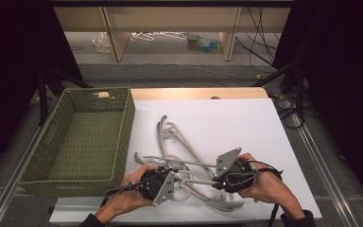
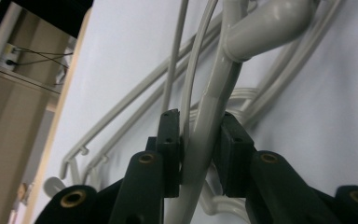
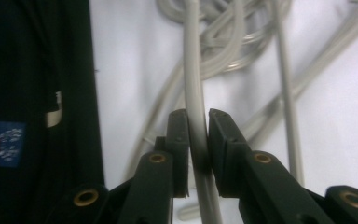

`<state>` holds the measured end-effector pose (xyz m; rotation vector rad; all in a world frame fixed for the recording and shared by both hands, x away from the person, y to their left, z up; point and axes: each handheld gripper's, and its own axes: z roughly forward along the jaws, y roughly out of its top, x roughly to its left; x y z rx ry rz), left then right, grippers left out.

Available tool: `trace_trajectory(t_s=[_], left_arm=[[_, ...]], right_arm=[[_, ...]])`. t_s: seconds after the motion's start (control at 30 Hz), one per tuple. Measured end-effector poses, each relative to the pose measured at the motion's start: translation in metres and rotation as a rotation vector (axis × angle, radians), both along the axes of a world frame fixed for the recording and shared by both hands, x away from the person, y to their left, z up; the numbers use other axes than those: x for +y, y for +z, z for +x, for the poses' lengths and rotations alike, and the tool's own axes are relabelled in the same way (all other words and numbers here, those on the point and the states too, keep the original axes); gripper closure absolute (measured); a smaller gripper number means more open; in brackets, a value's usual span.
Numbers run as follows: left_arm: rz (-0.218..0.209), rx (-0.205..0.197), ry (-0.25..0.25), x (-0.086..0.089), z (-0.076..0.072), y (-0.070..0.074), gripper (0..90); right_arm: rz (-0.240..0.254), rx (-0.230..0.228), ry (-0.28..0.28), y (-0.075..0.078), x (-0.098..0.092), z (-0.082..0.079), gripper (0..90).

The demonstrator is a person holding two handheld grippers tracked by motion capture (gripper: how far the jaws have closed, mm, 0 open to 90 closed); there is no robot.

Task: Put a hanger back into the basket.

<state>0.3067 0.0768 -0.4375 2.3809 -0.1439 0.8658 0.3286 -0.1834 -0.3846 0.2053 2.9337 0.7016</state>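
A tangle of grey plastic clothes hangers (image 1: 189, 165) is lying on the white tabletop (image 1: 246, 127), toward its near edge, just right of the green woven basket (image 1: 82, 137). The left gripper (image 1: 176, 177) is sitting at the near left of the pile; in the left gripper view its jaws are pinching a thick hanger bar (image 2: 207, 135) below the hook's neck, though the right pad (image 2: 230, 154) is looking a shade shy of the bar, so the contact there is hard to judge. The right gripper (image 1: 216, 182) is working at the near right of the pile, its jaws pressed together on a thin hanger rod (image 3: 195, 98) running upright between the pads.
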Motion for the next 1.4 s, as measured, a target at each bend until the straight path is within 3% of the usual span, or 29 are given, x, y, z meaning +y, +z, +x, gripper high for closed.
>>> trace_trajectory(t_s=[0.03, 0.07, 0.1, 0.17, 0.2, 0.23, 0.27, 0.3, 0.33, 0.4, 0.47, 0.53, 0.57, 0.67, 0.77, 0.8, 0.83, 0.93, 1.0, 1.13, 1.3, 1.4], left_arm=[[-0.014, 0.016, -0.006, -0.001, 0.000, -0.001, 74.3], [0.009, -0.011, -0.004, -0.002, 0.000, 0.002, 75.3], [0.005, -0.018, -0.011, -0.002, 0.001, 0.003, 76.6], [-0.003, -0.004, -0.020, -0.003, 0.001, 0.008, 78.6], [-0.035, 0.001, -0.003, -0.002, 0.002, 0.010, 78.9], [-0.026, 0.020, 0.012, -0.001, 0.005, 0.014, 78.9], [-0.068, 0.037, 0.031, -0.001, 0.005, 0.014, 79.0], [-0.068, 0.037, 0.031, -0.001, 0.005, 0.014, 78.9], [-0.073, 0.061, 0.050, 0.001, 0.006, 0.016, 78.9], [-0.127, 0.108, 0.107, 0.004, 0.009, 0.021, 78.9], [-0.191, 0.188, 0.167, 0.009, 0.014, 0.027, 78.9], [-0.238, 0.244, 0.225, 0.014, 0.016, 0.032, 78.9], [-0.261, 0.265, 0.246, 0.017, 0.018, 0.035, 78.9], [-0.337, 0.333, 0.298, 0.027, 0.022, 0.042, 78.9], [-0.375, 0.358, 0.313, 0.032, 0.023, 0.043, 78.9], [-0.437, 0.432, 0.335, 0.040, 0.026, 0.048, 78.9], [-0.459, 0.453, 0.347, 0.044, 0.027, 0.050, 78.9], [-0.502, 0.489, 0.381, 0.054, 0.027, 0.055, 78.9], [-0.560, 0.517, 0.390, 0.058, 0.026, 0.059, 78.9], [-0.622, 0.535, 0.389, 0.072, 0.019, 0.077, 78.9], [-0.652, 0.566, 0.370, 0.089, 0.003, 0.092, 78.9], [-0.660, 0.559, 0.377, 0.101, -0.004, 0.100, 78.9]], right_arm=[[0.001, -0.004, -0.009, 0.002, -0.002, 0.000, 76.5], [0.030, -0.022, -0.041, 0.002, -0.003, 0.000, 73.4], [0.054, -0.050, -0.078, 0.004, -0.005, 0.002, 69.2], [0.085, -0.080, -0.127, 0.008, -0.007, 0.005, 59.0], [0.116, -0.107, -0.176, 0.011, -0.009, 0.006, 53.3], [0.135, -0.134, -0.210, 0.014, -0.010, 0.006, 48.0], [0.156, -0.145, -0.246, 0.017, -0.011, 0.006, 44.3], [0.156, -0.145, -0.246, 0.017, -0.011, 0.006, 44.3], [0.219, -0.217, -0.298, 0.028, -0.013, 0.007, 39.6], [0.266, -0.227, -0.326, 0.036, -0.014, 0.005, 38.6], [0.309, -0.242, -0.351, 0.044, -0.016, 0.001, 36.8], [0.328, -0.243, -0.360, 0.046, -0.017, -0.001, 35.4], [0.342, -0.265, -0.368, 0.046, -0.017, -0.002, 34.6], [0.353, -0.218, -0.358, 0.040, -0.015, -0.007, 33.7], [0.345, -0.188, -0.347, 0.029, -0.013, -0.010, 33.7], [0.329, -0.160, -0.338, 0.017, -0.011, -0.012, 33.5], [0.315, -0.143, -0.331, 0.011, -0.011, -0.013, 33.5], [0.288, -0.116, -0.321, -0.003, -0.012, -0.015, 33.6], [0.272, -0.108, -0.319, -0.009, -0.013, -0.016, 33.6], [0.277, -0.098, -0.326, -0.014, -0.014, -0.017, 33.6], [0.286, -0.088, -0.315, -0.016, -0.014, -0.019, 33.8], [0.287, -0.089, -0.318, -0.019, -0.012, -0.020, 33.8]])
